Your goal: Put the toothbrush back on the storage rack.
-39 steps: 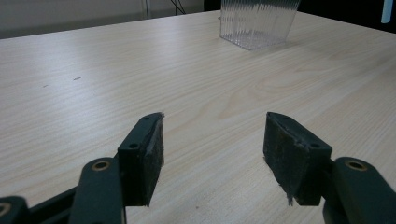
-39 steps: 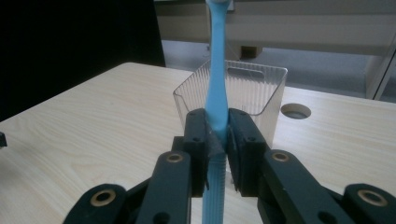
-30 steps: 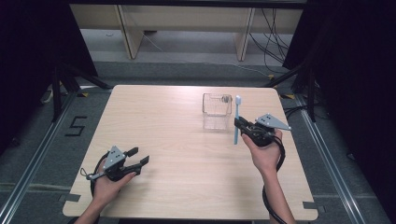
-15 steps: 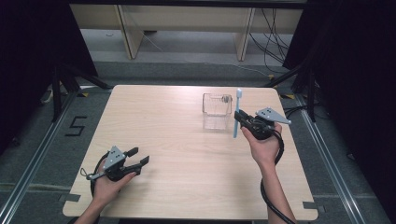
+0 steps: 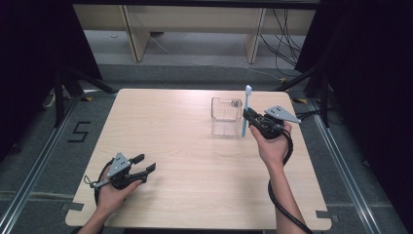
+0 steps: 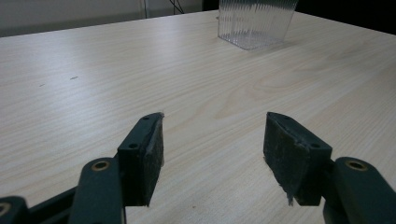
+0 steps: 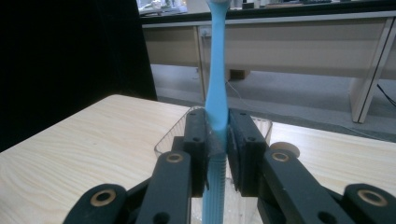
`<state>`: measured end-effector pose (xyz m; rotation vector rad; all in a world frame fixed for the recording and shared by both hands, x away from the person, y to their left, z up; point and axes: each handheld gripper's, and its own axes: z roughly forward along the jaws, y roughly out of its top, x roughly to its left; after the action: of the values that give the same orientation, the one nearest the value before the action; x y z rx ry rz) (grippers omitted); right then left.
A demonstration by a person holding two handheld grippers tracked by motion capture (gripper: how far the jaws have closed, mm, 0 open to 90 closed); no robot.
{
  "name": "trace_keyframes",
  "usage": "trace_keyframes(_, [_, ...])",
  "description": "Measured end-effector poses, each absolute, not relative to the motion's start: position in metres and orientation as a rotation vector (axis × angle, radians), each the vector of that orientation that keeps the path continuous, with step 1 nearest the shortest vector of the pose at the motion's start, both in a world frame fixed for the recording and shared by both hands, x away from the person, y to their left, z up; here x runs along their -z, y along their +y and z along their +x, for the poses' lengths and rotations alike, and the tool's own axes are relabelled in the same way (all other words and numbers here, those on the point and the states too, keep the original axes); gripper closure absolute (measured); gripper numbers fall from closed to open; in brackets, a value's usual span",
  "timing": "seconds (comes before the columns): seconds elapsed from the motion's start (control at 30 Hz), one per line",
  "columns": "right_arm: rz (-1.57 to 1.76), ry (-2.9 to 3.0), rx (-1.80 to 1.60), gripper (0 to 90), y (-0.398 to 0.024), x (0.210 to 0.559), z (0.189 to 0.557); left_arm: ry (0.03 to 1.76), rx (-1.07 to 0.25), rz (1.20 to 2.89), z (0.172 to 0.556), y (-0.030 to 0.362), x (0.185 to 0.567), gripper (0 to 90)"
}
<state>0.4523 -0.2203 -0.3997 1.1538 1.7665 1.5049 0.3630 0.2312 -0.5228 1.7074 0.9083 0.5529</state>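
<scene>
Toothbrush (image 5: 246, 111) standing upright in the clamped jaws of the right gripper (image 5: 249, 118), head up, just beside the clear cup (image 5: 226, 115) on the table (image 5: 170, 126); this posture is probably lining the handle up for a drop into the cup. The left gripper (image 5: 144, 165) is resting near the table's front edge, jaws wide and holding nothing. The right gripper view is showing the pads (image 7: 200, 140) pinching the ribbed blue handle; the left gripper view is showing the cup's fluted wall (image 6: 254, 21).
</scene>
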Motion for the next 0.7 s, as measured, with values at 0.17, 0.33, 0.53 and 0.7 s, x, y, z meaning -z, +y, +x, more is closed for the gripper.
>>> trace_keyframes(0.17, [1.171,1.737,-1.515,78.8,-0.220,0.398,0.457,0.907,-0.552,1.707,0.363,0.231,0.523,37.9])
trace_keyframes(0.33, [1.196,1.731,-1.520,78.7,-0.219,0.398,0.460,0.906,-0.550,1.707,0.363,0.231,0.523,37.9])
trace_keyframes(0.53, [1.168,1.729,-1.525,78.7,-0.220,0.395,0.465,0.915,-0.551,1.716,0.362,0.231,0.522,37.9])
trace_keyframes(0.7, [1.167,1.716,-1.523,78.7,-0.220,0.393,0.467,0.913,-0.552,1.715,0.362,0.231,0.522,37.9])
